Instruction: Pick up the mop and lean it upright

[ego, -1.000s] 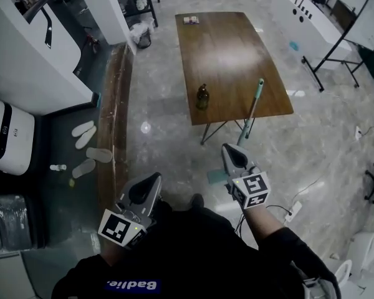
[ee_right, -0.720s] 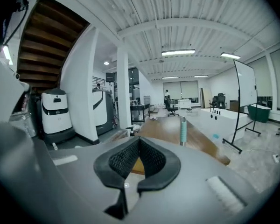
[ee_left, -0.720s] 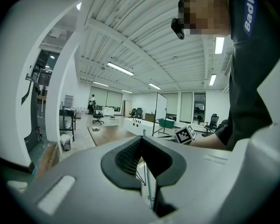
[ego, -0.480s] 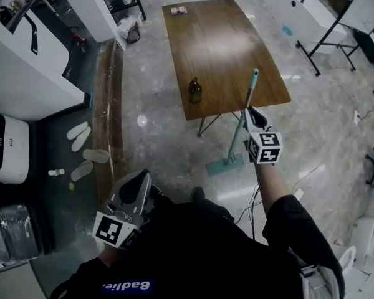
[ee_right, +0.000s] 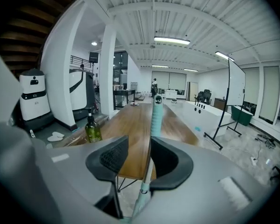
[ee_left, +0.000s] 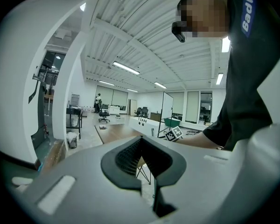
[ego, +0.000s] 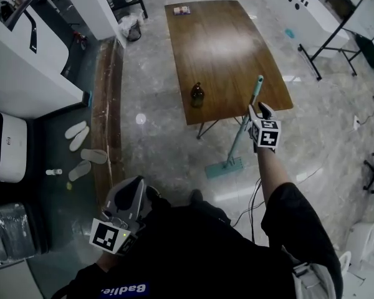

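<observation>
The mop stands nearly upright, its teal handle (ego: 243, 126) leaning against the front edge of the wooden table (ego: 224, 42) and its flat teal head (ego: 224, 167) on the floor. My right gripper (ego: 260, 109) is at mid-handle, just right of it. In the right gripper view the handle (ee_right: 156, 118) runs up between the opening jaws of my right gripper (ee_right: 140, 155), close to the right pad (ee_right: 165, 157), with a clear gap on the left side. My left gripper (ego: 136, 185) hangs low by my body, its jaws together with nothing between them, as the left gripper view (ee_left: 142, 160) shows.
A brown bottle (ego: 197, 95) stands on the table near its front edge, left of the handle. A cable lies on the floor (ego: 262, 192) by the mop head. Slippers (ego: 81, 148) and white machines are at the left; a whiteboard stand (ego: 327, 48) is at the right.
My right gripper rose from low near my body to mid-handle, and its jaws have parted from the handle. The mop now rests against the table edge. The left gripper stayed low.
</observation>
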{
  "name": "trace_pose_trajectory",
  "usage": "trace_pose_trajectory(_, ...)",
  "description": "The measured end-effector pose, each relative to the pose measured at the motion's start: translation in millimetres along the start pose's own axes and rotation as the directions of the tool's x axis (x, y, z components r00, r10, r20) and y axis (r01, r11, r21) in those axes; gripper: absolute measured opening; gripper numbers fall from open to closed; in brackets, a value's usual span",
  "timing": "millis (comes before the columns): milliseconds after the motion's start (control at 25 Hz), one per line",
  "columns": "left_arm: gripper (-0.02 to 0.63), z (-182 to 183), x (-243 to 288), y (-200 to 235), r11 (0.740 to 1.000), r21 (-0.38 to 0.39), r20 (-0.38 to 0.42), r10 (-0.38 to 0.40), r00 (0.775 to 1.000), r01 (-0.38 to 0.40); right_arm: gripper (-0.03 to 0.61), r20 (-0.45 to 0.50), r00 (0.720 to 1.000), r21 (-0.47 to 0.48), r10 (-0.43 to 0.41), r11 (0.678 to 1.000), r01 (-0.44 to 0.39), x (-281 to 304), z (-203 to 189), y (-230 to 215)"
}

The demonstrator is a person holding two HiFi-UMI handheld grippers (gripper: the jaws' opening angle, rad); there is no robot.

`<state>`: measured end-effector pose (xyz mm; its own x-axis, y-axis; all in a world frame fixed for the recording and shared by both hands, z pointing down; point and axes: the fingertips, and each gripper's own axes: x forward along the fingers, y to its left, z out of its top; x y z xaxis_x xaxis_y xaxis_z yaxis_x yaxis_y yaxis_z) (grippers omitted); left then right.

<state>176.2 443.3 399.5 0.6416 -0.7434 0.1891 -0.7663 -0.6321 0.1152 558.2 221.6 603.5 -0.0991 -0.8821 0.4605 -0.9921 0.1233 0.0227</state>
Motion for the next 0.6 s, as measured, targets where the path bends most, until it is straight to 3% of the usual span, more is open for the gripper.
trace_pose_trajectory(320,0.012,-7.8,0.9,4.7,1.000,-0.006,-0.020,-0.002,1.000,0.002,0.186,-0.130,0.989,0.012,-0.072,0.997,0.075,51.9,-23.8,-26.4)
trace_pose_trajectory(600,0.012,-19.8,-2.2,9.1,1.000,-0.029,-0.054,0.009,0.999,-0.010,0.161,-0.182,0.980,0.012,-0.087,0.996,0.091,74.8,-39.3,-34.3)
